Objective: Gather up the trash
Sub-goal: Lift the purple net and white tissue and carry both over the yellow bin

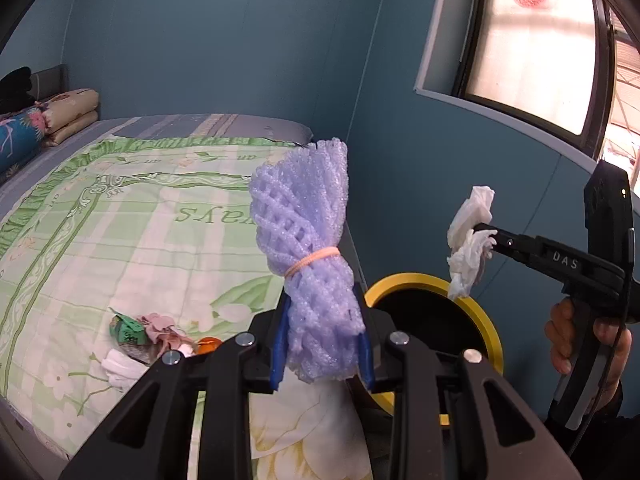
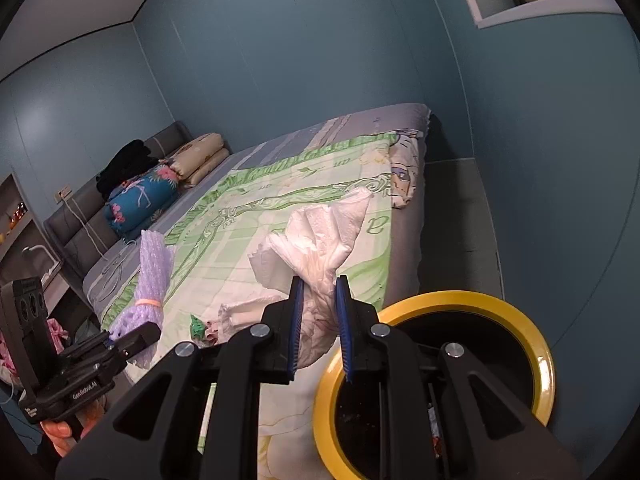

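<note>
My left gripper [image 1: 323, 350] is shut on a purple foam net [image 1: 308, 240] tied with a rubber band, held upright above the bed's edge; the net also shows in the right wrist view [image 2: 150, 280]. My right gripper [image 2: 320, 322] is shut on a crumpled white tissue [image 2: 320, 240], held just left of and above the yellow-rimmed bin [image 2: 546, 368]. In the left wrist view the tissue [image 1: 468, 240] hangs over the bin's rim [image 1: 408, 280]. A small pile of scraps [image 1: 152, 336] lies on the bedspread [image 1: 120, 220]; part of it shows in the right wrist view [image 2: 204, 330].
The bed [image 2: 404, 264] runs along the blue wall [image 2: 540, 160], with folded bedding and pillows [image 2: 160, 188] at its head. A window [image 1: 540, 40] is above the bin. A strip of grey floor [image 2: 460, 220] lies between bed and wall.
</note>
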Tool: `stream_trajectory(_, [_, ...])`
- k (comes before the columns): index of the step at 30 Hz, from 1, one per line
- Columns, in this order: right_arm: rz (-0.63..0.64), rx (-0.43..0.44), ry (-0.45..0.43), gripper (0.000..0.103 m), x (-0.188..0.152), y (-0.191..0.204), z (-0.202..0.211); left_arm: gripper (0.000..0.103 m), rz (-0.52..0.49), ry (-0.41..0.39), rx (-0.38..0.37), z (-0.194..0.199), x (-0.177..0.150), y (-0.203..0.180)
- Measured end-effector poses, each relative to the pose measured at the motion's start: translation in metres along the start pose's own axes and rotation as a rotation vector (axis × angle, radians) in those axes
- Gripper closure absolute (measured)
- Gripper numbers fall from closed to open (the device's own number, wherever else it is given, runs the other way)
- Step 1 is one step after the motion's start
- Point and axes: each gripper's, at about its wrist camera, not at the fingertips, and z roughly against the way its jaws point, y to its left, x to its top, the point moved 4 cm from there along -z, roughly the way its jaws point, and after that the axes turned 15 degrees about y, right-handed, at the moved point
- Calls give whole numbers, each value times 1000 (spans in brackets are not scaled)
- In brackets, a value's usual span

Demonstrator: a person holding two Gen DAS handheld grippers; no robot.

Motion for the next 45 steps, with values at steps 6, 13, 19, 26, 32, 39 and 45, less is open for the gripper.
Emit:
stream_trajectory(6, [-39, -14, -3, 88, -4, -15, 3, 77, -42, 40, -16, -21, 1, -21])
stream_trajectory(13, [-80, -29, 0, 88, -9, -32, 0, 77, -61, 93, -63, -45, 0, -41])
stream_trajectory(19, [-114, -56, 2, 87, -12, -49, -5, 77, -84, 144, -79, -68, -6, -57])
stream_trajectory(26, [-149, -88, 25, 87, -12, -67, -13, 77, -97, 217, -105, -93, -14, -73])
stream_trajectory(32, [-167, -88, 36, 87, -15, -77, -19, 77, -133, 266, -120, -110, -18, -92])
stream_trajectory(39, [-194, -95, 42, 86, -20, -95, -23, 76, -144, 297, -136, -122, -22, -102])
stream_trajectory(45, [-217, -91, 55, 86, -23, -103, -29, 75, -139, 313, -151, -124, -28, -106])
